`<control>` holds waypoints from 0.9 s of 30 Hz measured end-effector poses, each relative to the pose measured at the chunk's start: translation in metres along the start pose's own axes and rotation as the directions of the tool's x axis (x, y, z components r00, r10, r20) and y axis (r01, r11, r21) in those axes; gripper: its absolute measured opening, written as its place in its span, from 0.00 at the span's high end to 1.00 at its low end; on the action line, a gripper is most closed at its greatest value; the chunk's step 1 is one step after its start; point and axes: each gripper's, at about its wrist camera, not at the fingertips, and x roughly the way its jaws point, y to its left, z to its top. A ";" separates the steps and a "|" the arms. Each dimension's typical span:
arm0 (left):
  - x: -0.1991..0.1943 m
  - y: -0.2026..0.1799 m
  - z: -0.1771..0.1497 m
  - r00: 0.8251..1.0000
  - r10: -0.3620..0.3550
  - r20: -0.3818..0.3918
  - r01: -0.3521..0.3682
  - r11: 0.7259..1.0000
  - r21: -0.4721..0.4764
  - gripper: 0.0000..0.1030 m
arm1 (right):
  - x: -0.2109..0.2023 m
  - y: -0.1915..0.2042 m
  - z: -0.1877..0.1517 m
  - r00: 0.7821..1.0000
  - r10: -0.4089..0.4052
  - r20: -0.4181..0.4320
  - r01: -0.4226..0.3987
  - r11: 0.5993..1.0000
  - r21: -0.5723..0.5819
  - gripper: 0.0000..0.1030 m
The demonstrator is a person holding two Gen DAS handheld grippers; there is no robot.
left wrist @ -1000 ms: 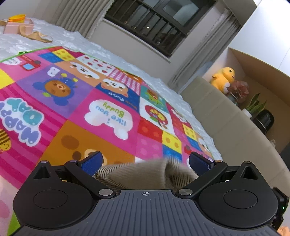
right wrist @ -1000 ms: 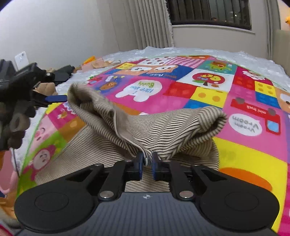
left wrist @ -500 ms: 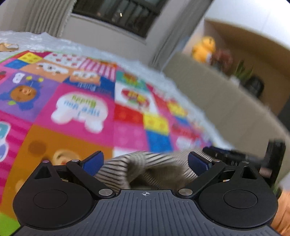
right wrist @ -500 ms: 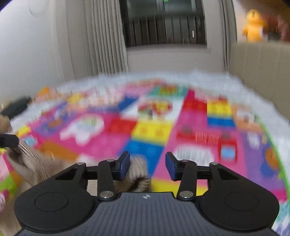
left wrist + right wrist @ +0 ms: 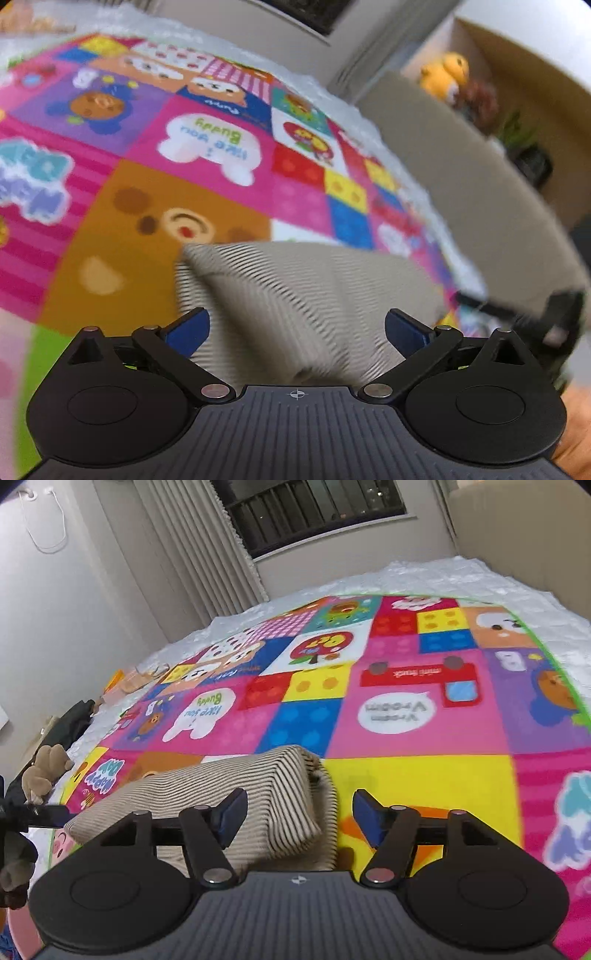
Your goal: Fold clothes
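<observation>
A beige garment with thin dark stripes (image 5: 295, 295) lies folded on the colourful play mat (image 5: 166, 192). My left gripper (image 5: 297, 328) hovers over it, open, its blue pads wide apart and clear of the cloth. In the right wrist view the same striped garment (image 5: 236, 794) lies low and left as a flat bundle. My right gripper (image 5: 299, 819) is opening; the garment's right edge lies below and between the jaws, and neither pad presses on it. The left gripper's dark tip (image 5: 40, 810) shows at the far left edge.
The mat covers a white quilted bed (image 5: 443, 576). A beige padded headboard (image 5: 480, 199) runs along the right, with a yellow plush toy (image 5: 445, 75) on the shelf behind. A brown plush toy (image 5: 46, 766) and dark items (image 5: 74, 720) lie at the bed's left side.
The right gripper let go of the striped cloth and its jaws spread apart. The raised fold dropped flat onto the mat. Both grippers swung and tilted lower over the garment.
</observation>
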 end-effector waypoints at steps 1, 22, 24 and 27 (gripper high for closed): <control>0.008 0.002 0.002 1.000 -0.007 -0.010 0.007 0.999 -0.033 0.00 | 0.011 0.002 -0.001 1.000 0.004 -0.012 -0.003 1.000 0.005 0.38; -0.027 -0.008 -0.047 0.998 -0.030 -0.062 0.030 1.000 -0.007 0.53 | -0.046 0.050 -0.043 0.998 0.060 -0.008 -0.060 0.989 -0.133 0.79; -0.019 0.001 -0.057 0.996 0.025 -0.090 -0.026 1.000 -0.008 0.53 | -0.033 0.044 -0.057 0.999 0.019 -0.047 -0.025 0.992 -0.123 0.77; -0.012 0.013 -0.068 0.991 0.079 -0.106 -0.078 0.997 0.011 0.47 | -0.019 0.034 -0.073 0.996 -0.029 -0.079 0.021 0.995 -0.099 0.64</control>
